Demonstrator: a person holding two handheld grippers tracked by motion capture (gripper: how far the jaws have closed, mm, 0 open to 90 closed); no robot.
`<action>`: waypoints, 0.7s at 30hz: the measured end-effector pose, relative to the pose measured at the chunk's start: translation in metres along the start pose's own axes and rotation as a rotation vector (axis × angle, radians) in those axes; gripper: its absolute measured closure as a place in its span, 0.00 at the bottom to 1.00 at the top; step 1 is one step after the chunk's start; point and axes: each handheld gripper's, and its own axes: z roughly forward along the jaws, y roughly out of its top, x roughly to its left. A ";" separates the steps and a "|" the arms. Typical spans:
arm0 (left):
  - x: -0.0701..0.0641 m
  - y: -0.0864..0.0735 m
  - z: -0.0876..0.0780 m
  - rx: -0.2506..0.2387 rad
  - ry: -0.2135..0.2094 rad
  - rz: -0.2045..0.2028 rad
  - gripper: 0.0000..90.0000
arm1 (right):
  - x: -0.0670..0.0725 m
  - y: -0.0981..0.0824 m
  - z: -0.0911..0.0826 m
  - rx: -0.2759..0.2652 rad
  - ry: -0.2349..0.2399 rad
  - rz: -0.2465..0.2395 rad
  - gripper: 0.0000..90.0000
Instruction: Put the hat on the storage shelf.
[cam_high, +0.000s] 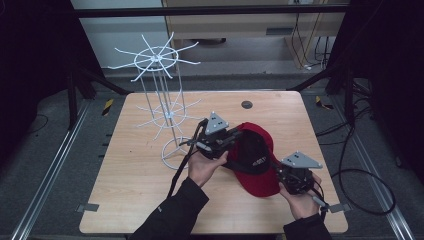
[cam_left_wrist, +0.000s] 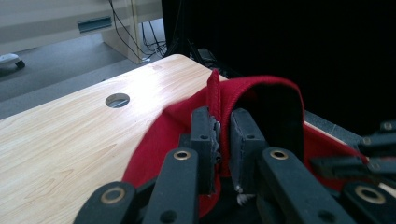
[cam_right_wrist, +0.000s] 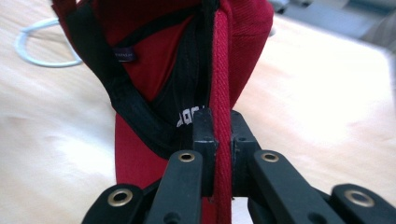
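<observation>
Both grippers clamp the red cap (cam_high: 256, 161) at frame center-right: left gripper (cam_high: 226, 141) pinches the rim tight, right gripper (cam_high: 286, 172) nips the brim edge. Step: lifting the cap off the table (cam_high: 135, 200). Next probably carry it up-left to the white rack (cam_high: 159, 95) and seat it on a prong.

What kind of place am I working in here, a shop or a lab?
Most likely a lab or recording rig, not a shop: a bare wooden table fenced by black frame bars, loose cables on grey carpet, and a lone white wire rack beside the red cap.
</observation>
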 end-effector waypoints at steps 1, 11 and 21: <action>0.000 -0.001 0.000 0.000 -0.001 -0.001 0.90 | 0.001 0.001 0.000 -0.021 -0.049 -0.040 0.95; 0.008 -0.025 -0.004 0.037 -0.008 -0.024 0.90 | 0.000 -0.002 0.003 -0.056 -0.038 -0.051 0.94; 0.015 -0.026 -0.011 0.026 0.003 -0.040 0.91 | -0.002 -0.003 0.005 -0.051 -0.001 -0.030 0.93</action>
